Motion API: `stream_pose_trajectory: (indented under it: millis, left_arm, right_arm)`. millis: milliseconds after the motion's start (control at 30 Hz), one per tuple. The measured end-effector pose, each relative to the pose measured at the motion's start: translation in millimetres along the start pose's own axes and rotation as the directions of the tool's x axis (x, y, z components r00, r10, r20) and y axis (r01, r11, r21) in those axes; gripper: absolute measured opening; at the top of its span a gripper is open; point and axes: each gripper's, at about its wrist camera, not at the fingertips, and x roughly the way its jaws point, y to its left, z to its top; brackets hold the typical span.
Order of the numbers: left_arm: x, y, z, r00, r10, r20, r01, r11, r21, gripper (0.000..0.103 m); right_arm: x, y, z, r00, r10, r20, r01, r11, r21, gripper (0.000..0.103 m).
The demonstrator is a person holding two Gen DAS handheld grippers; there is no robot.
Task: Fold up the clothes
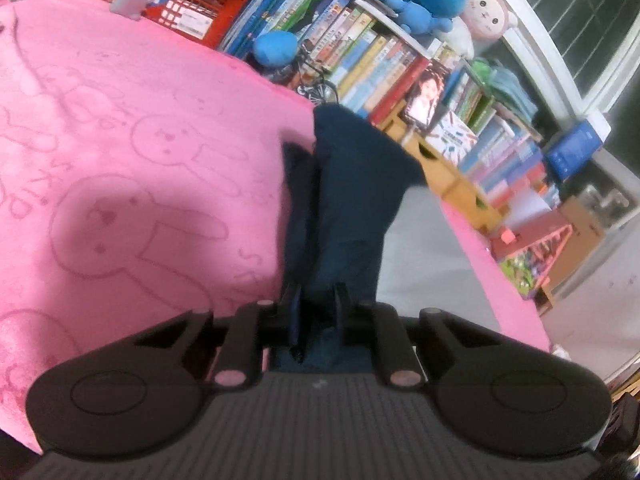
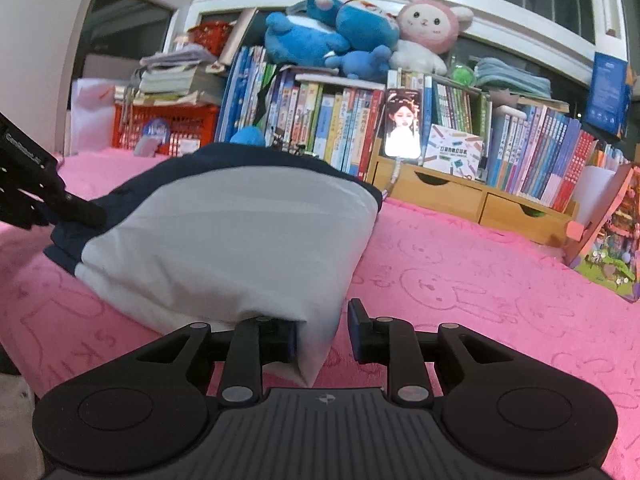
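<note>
The left gripper [image 1: 316, 312] is clamped on the navy edge of the garment [image 1: 344, 200], which is held above the pink blanket [image 1: 140, 140]. The right gripper [image 2: 323, 330] stands with its jaws apart, a white corner of the garment [image 2: 224, 232] between them, untouched by the right finger

Navy-and-white garment [image 2: 240, 216]; pink rabbit-patterned blanket [image 2: 460, 280].
</note>
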Motion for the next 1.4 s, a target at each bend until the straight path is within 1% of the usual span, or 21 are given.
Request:
stream_pose_trajectory:
  millis: [33, 100, 167, 200, 333, 467, 533, 600, 767, 800, 933, 967, 1000, 1033, 1067, 1100, 1167, 1233, 1300, 1367, 1400]
  left_arm:
    - [-1, 1, -1, 1.000, 0.005, 0.003, -0.005, 1.000, 0.005, 0.019]
    - [-3, -3, -4, 1.000, 0.028, 0.010, -0.029, 0.998, 0.059, 0.022]
    - [-3, -10, -7, 0.998, 0.067, 0.022, -0.069, 0.991, 0.114, 0.032]
    - [-3, -12, -9, 0.996, 0.083, 0.027, -0.086, 0.987, 0.138, 0.032]
    - [-3, -16, -13, 0.994, 0.098, 0.041, -0.104, 0.979, 0.178, 0.033]
    - [-3, -16, -14, 0.994, 0.099, 0.044, -0.106, 0.976, 0.192, 0.033]
    - [-4, -18, -15, 0.993, 0.111, 0.047, -0.119, 0.970, 0.210, 0.035]
    - [-6, -20, -17, 0.990, 0.127, 0.055, -0.137, 0.963, 0.234, 0.040]
    - [-12, -22, -23, 0.984, 0.162, 0.079, -0.178, 0.941, 0.289, 0.049]
    - [-13, -22, -24, 0.982, 0.169, 0.084, -0.187, 0.936, 0.300, 0.049]
    - [-15, -24, -28, 0.976, 0.198, 0.095, -0.219, 0.918, 0.330, 0.058]
    - [-17, -24, -28, 0.974, 0.207, 0.095, -0.227, 0.914, 0.335, 0.062]
    - [-20, -23, -26, 0.973, 0.213, 0.094, -0.232, 0.912, 0.339, 0.067]
    - [-25, -21, -24, 0.972, 0.217, 0.093, -0.236, 0.910, 0.342, 0.069]
    - [-29, -20, -22, 0.971, 0.222, 0.092, -0.240, 0.907, 0.345, 0.069]
    - [-35, -16, -15, 0.971, 0.219, 0.096, -0.239, 0.910, 0.338, 0.067]
    - [-48, -8, 1, 0.971, 0.211, 0.111, -0.236, 0.921, 0.311, 0.067]
    - [-53, 2, 25, 0.980, 0.167, 0.111, -0.191, 0.947, 0.258, 0.067]
    - [-45, 9, 48, 0.994, 0.077, 0.083, -0.091, 0.980, 0.177, 0.073]
    - [-31, 13, 67, 0.998, -0.035, 0.045, 0.030, 0.995, 0.098, 0.076]
    - [-21, 11, 74, 0.997, -0.070, 0.027, 0.068, 0.995, 0.072, 0.077]
  right_arm:
    - [-1, -3, -1, 1.000, 0.010, -0.006, -0.010, 1.000, 0.004, 0.033]
    - [-5, -10, -2, 0.999, 0.038, -0.018, -0.038, 0.999, 0.019, 0.046]
    - [-10, -21, -2, 0.997, 0.074, -0.030, -0.073, 0.996, 0.055, 0.051]
    - [-13, -26, -2, 0.995, 0.094, -0.037, -0.091, 0.993, 0.072, 0.054]
    - [-24, -37, 0, 0.993, 0.111, -0.039, -0.107, 0.991, 0.085, 0.058]
    - [-31, -34, 1, 0.992, 0.122, -0.040, -0.120, 0.991, 0.065, 0.067]
    - [-34, -31, 2, 0.990, 0.132, -0.041, -0.130, 0.990, 0.050, 0.070]
    - [-36, -28, 2, 0.989, 0.140, -0.040, -0.139, 0.990, 0.040, 0.074]
    - [-39, -26, 5, 0.989, 0.145, -0.026, -0.144, 0.988, 0.053, 0.080]
    - [-39, -27, 6, 0.989, 0.145, -0.024, -0.143, 0.988, 0.059, 0.081]
    - [-39, -30, 7, 0.989, 0.147, -0.024, -0.144, 0.986, 0.082, 0.081]
    - [-39, -33, 7, 0.988, 0.150, -0.024, -0.148, 0.985, 0.091, 0.081]
    - [-40, -36, 8, 0.987, 0.162, -0.022, -0.159, 0.982, 0.103, 0.081]
    - [-42, -42, 10, 0.983, 0.185, -0.012, -0.182, 0.976, 0.121, 0.081]
    - [-44, -51, 14, 0.978, 0.210, 0.004, -0.208, 0.968, 0.142, 0.083]
    - [-47, -61, 18, 0.972, 0.233, 0.021, -0.233, 0.959, 0.164, 0.087]
    - [-46, -87, 30, 0.961, 0.272, 0.043, -0.275, 0.936, 0.221, 0.092]
    - [-35, -113, 44, 0.949, 0.311, 0.049, -0.312, 0.908, 0.279, 0.095]
    - [-13, -131, 54, 0.943, 0.331, 0.035, -0.323, 0.886, 0.331, 0.095]
    - [18, -142, 62, 0.939, 0.344, 0.005, -0.319, 0.863, 0.393, 0.095]
    - [35, -146, 64, 0.933, 0.359, -0.010, -0.320, 0.845, 0.427, 0.095]
